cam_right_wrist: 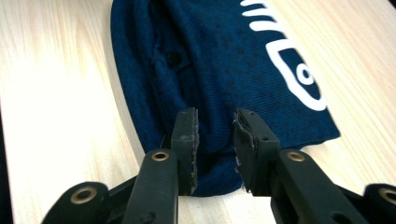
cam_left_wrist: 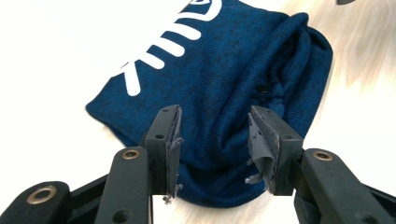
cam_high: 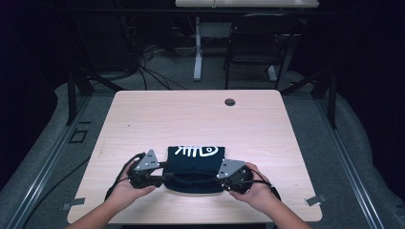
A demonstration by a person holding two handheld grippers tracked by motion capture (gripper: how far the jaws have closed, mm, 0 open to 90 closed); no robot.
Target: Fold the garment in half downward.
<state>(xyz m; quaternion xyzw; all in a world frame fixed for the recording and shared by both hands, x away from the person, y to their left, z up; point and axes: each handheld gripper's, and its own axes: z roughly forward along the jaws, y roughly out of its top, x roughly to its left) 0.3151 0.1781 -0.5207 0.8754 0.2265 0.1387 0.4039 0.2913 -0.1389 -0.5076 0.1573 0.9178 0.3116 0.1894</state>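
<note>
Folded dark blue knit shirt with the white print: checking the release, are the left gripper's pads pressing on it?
Apart. In the left gripper view, the left gripper stands open, both pads clear of the shirt.

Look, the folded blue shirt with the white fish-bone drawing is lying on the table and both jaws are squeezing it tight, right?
Not quite. The folded blue shirt does lie on the table, but nothing is squeezing it. In the left gripper view, the left gripper has its jaws spread apart above the cloth; the right gripper view shows the right gripper open too.
</note>
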